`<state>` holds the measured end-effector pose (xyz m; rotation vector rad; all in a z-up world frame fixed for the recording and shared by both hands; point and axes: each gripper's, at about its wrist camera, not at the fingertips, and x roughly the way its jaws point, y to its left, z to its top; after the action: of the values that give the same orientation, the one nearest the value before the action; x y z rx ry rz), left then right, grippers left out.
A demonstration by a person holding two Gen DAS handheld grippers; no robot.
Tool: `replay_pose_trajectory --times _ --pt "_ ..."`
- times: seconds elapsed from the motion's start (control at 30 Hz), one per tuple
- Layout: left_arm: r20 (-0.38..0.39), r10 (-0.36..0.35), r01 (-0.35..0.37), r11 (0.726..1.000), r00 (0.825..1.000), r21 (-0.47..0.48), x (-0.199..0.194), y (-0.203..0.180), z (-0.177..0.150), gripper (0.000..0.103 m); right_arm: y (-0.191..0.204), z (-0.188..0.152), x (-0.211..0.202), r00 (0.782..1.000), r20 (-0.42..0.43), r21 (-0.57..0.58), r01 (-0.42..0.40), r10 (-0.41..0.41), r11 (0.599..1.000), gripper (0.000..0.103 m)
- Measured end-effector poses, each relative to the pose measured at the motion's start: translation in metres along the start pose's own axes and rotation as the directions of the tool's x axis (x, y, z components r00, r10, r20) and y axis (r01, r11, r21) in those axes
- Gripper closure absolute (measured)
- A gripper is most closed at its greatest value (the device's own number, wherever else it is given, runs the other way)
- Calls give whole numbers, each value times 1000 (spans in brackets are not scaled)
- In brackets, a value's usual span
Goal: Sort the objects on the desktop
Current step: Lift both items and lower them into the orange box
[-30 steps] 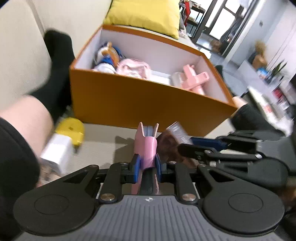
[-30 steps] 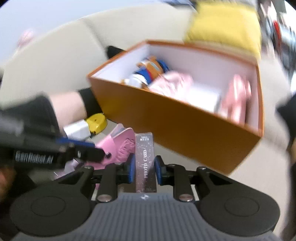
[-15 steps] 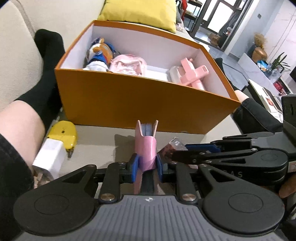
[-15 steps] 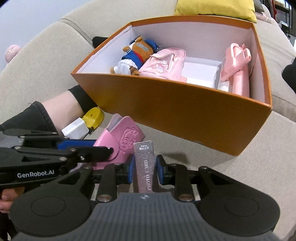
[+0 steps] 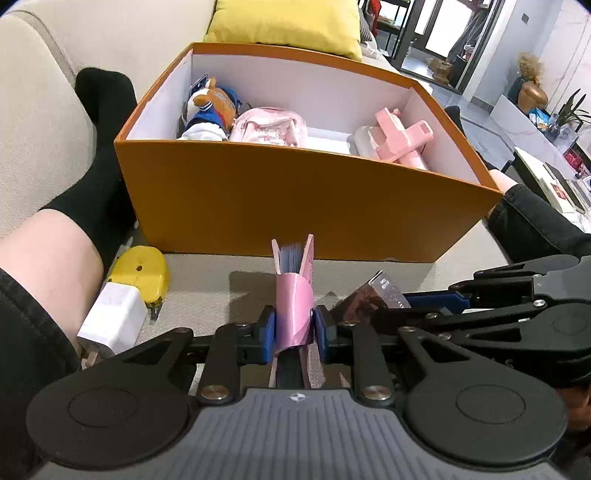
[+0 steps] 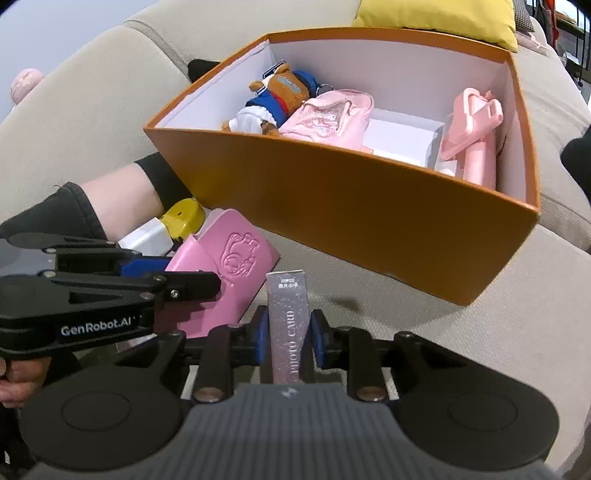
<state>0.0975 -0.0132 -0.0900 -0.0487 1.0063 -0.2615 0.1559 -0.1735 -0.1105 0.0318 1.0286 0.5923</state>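
Note:
My left gripper (image 5: pixel 293 328) is shut on a pink card holder (image 5: pixel 293 295) that stands upright with blue card edges showing at its open top. In the right wrist view the same pink card holder (image 6: pixel 236 266) shows an embossed cartoon face. My right gripper (image 6: pixel 288 332) pinches a glittery photo card box (image 6: pixel 287 306), and its jaws are closing on it. The two held things hang side by side just in front of the orange box (image 5: pixel 295 206) on the beige sofa. From the left wrist view the photo card box (image 5: pixel 373 295) sits at the right.
The orange box (image 6: pixel 351 199) holds a plush toy (image 6: pixel 280 96), a pink pouch (image 6: pixel 328 118) and a pink gadget (image 6: pixel 472 125). A yellow tape measure (image 5: pixel 138 269) and white charger (image 5: pixel 110 317) lie left, beside a person's leg in a black sock (image 5: pixel 92 166). A yellow cushion (image 5: pixel 284 26) sits behind.
The blur of a second ago has gone. Both grippers have turned a little and keep the same things in their jaws, still side by side before the orange box.

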Motion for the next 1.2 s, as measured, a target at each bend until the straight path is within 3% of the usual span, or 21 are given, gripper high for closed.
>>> replay_pose_trajectory --times 0.33,0.53,0.67,0.8,0.9,1.2 --pt "100 -64 63 998 993 16 -50 -12 14 79 2 10 -68 994 104 -1 -40 40 999 79" --pt "173 -95 85 994 980 68 -80 -22 51 79 -5 43 -112 980 193 -5 -54 54 999 79" --pt "217 -106 84 991 970 108 -84 -31 92 79 -20 79 -119 971 238 58 -21 7 998 79" --pt "222 -98 80 993 970 91 -62 -34 134 79 -39 116 -96 972 223 139 43 -73 989 79" --pt "169 -105 98 994 980 51 -25 -31 160 79 -52 135 -65 975 172 183 110 -142 977 79" --pt "41 -123 125 991 992 -48 85 -11 189 79 -94 173 9 978 0 315 196 -206 929 79"
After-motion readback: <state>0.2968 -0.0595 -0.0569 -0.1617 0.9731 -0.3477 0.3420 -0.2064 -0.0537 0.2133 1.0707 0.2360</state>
